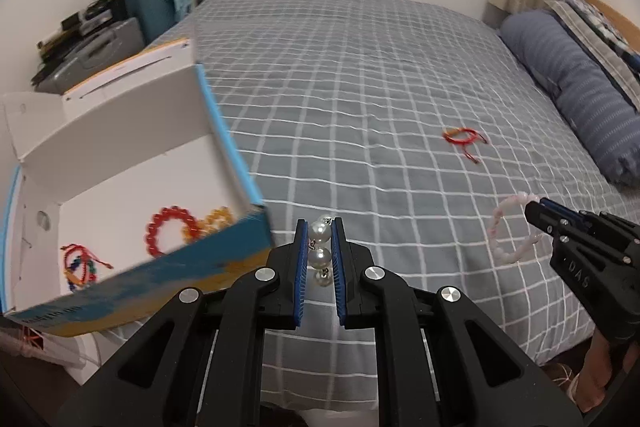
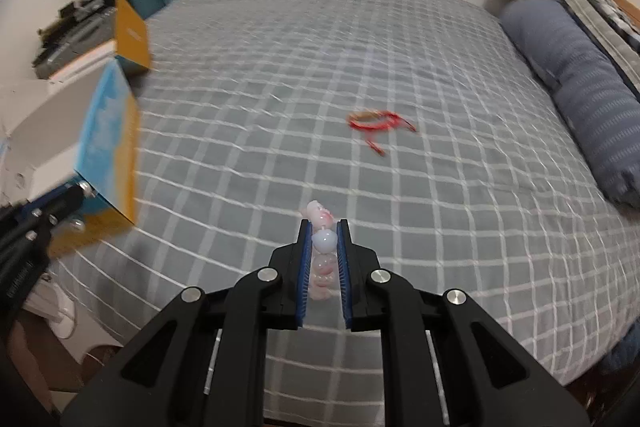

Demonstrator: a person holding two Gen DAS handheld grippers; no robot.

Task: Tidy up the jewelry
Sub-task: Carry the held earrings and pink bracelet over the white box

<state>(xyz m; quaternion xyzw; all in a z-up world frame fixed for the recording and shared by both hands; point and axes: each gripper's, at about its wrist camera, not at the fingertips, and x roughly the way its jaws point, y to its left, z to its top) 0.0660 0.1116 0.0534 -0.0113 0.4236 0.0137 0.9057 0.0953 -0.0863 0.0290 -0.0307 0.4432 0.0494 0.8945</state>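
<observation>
My left gripper point(image 1: 321, 227) is shut on a white pearl bracelet point(image 1: 321, 254), held above the bed's near edge, just right of the open white-and-blue box point(image 1: 132, 163). The box holds a red bead bracelet point(image 1: 170, 235), an orange bead bracelet point(image 1: 210, 225) and a multicoloured cord bracelet point(image 1: 80, 267). My right gripper point(image 2: 323, 225) is shut on a pale pink bead bracelet point(image 2: 323, 255); it also shows in the left wrist view point(image 1: 510, 231). A red cord bracelet point(image 2: 376, 125) lies on the bed ahead; it also shows in the left wrist view point(image 1: 464, 139).
The grey checked bedspread point(image 1: 360, 87) fills the middle. A blue striped bolster point(image 1: 572, 87) lies along the right side. A cluttered shelf with a teal case point(image 1: 148, 7) and a grey case stands at the far left by the wall.
</observation>
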